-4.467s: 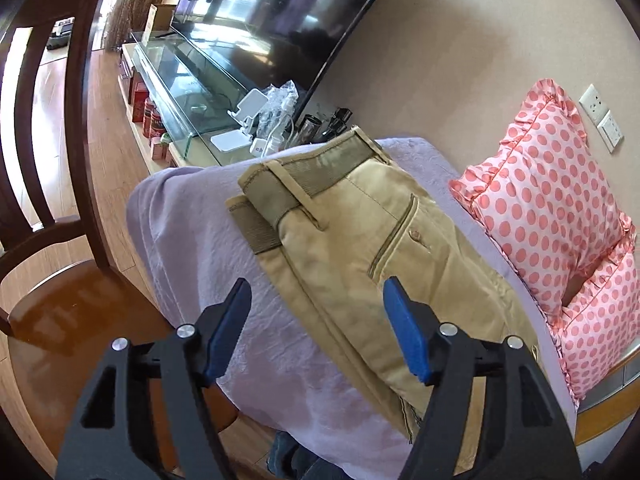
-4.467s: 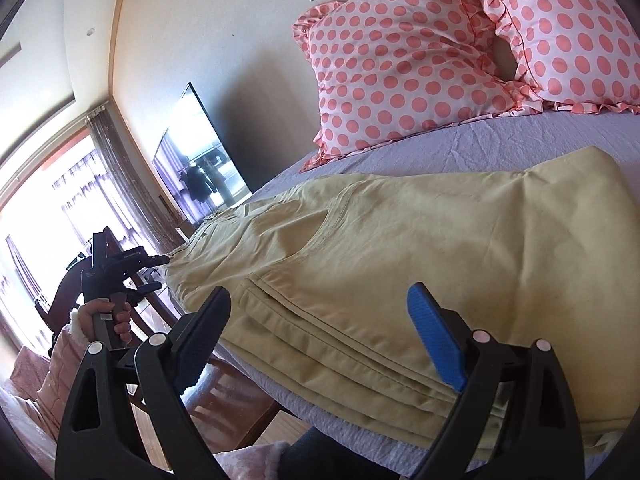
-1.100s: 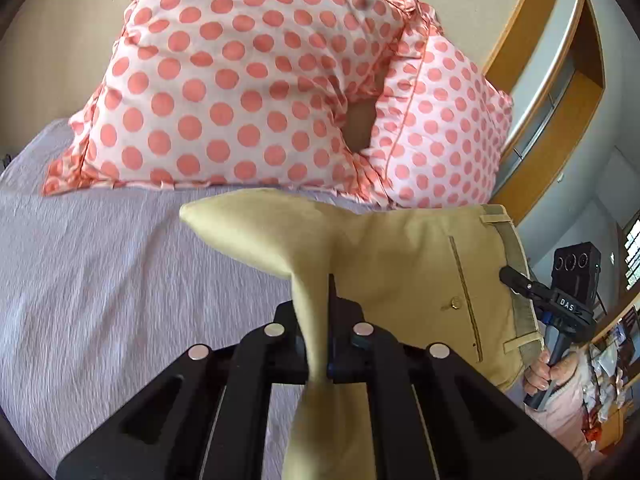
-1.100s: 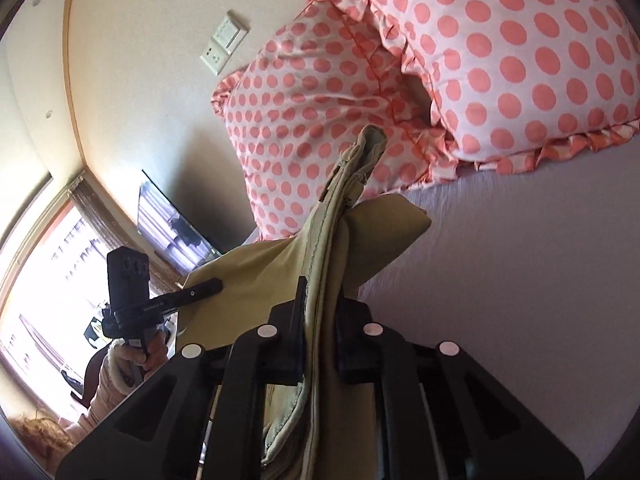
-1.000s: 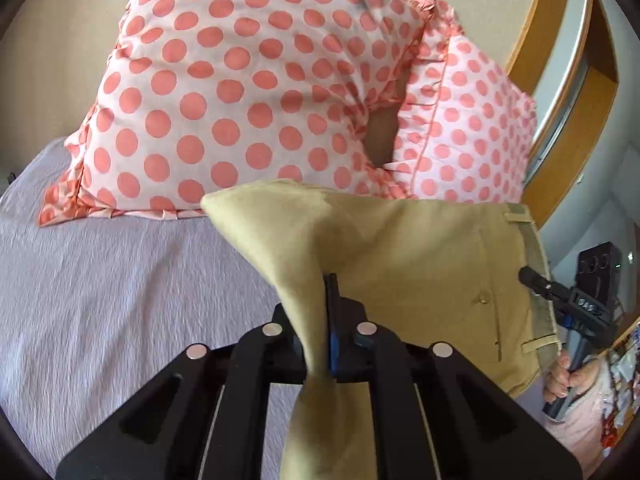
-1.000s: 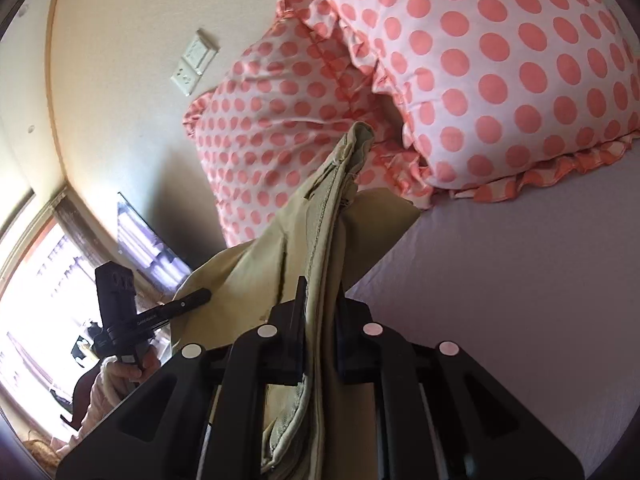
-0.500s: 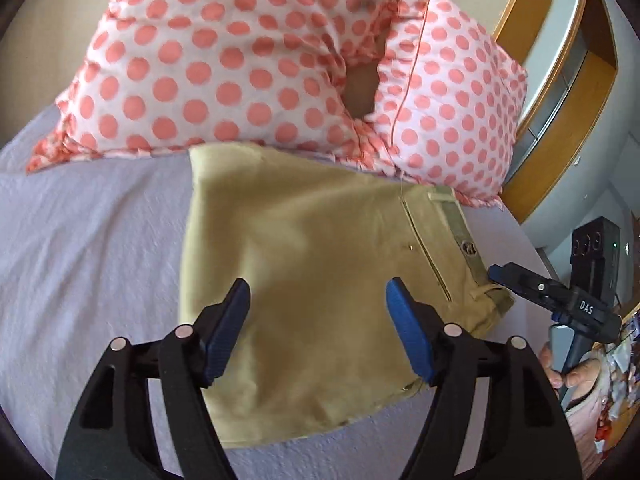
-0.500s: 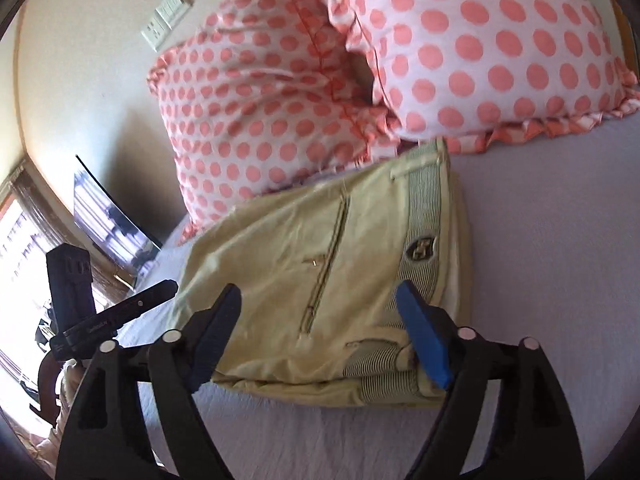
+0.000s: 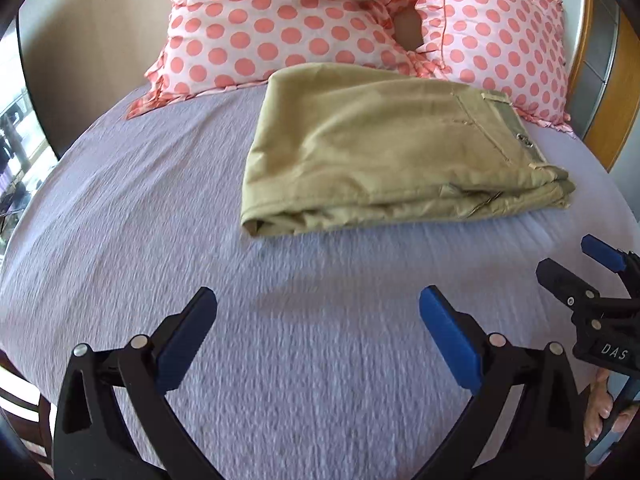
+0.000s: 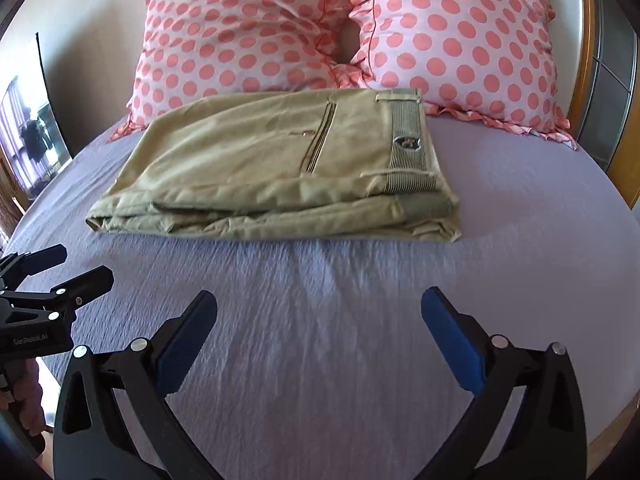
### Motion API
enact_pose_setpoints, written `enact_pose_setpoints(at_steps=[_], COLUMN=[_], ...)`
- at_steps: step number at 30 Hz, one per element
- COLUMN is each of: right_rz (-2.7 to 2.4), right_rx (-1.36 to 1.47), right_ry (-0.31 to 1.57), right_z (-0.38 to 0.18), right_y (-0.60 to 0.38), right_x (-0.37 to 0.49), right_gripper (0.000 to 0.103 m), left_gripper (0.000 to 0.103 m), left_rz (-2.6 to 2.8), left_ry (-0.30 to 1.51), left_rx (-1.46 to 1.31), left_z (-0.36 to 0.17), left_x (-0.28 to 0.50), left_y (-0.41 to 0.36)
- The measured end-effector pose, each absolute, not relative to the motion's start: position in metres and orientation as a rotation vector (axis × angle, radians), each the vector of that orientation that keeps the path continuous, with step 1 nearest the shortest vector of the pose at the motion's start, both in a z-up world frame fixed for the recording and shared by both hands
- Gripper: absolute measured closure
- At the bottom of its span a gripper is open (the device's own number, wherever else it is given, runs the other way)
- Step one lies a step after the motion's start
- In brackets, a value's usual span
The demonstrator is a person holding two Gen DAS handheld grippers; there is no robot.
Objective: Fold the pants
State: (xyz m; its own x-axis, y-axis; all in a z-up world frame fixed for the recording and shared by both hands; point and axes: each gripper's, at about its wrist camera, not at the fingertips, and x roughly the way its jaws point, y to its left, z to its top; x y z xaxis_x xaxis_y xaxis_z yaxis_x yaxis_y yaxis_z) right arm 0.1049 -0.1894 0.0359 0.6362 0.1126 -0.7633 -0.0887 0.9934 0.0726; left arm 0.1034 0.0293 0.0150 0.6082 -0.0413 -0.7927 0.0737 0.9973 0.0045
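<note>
The khaki pants [image 9: 384, 148] lie folded in a flat stack on the lilac bed sheet [image 9: 200, 240], just in front of the pillows; they also show in the right wrist view [image 10: 280, 168], waistband to the right. My left gripper [image 9: 318, 308] is open and empty, well back from the pants' near edge. My right gripper [image 10: 320, 308] is open and empty, also back from the pants. Each gripper shows in the other's view: the right one at the right edge [image 9: 576, 264], the left one at the left edge [image 10: 60, 268].
Two pink polka-dot pillows [image 10: 248, 32] [image 10: 460, 36] lean against the wall behind the pants. A wooden bed frame [image 9: 608, 100] runs along the right. A TV screen [image 10: 28, 136] stands at the far left.
Both grippers let go of the pants, which dropped folded onto the sheet. Both grippers have opened and pulled back toward the bed's near edge.
</note>
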Motion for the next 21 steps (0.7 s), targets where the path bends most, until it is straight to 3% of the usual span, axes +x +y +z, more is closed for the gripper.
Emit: enact_pose_setpoints(at_steps=[21], right_rz=[0.051], right_rx=[0.014], right_ry=[0.879], right_z=[0.029], right_y=[-0.186], right_x=[0.097], right_gripper=[0.001], left_gripper=[0.002], left_rz=[-0.038], left_ry=[0.819], left_rx=[0.029], left_z=[0.008], left_x=[0.084], left_y=[0.031])
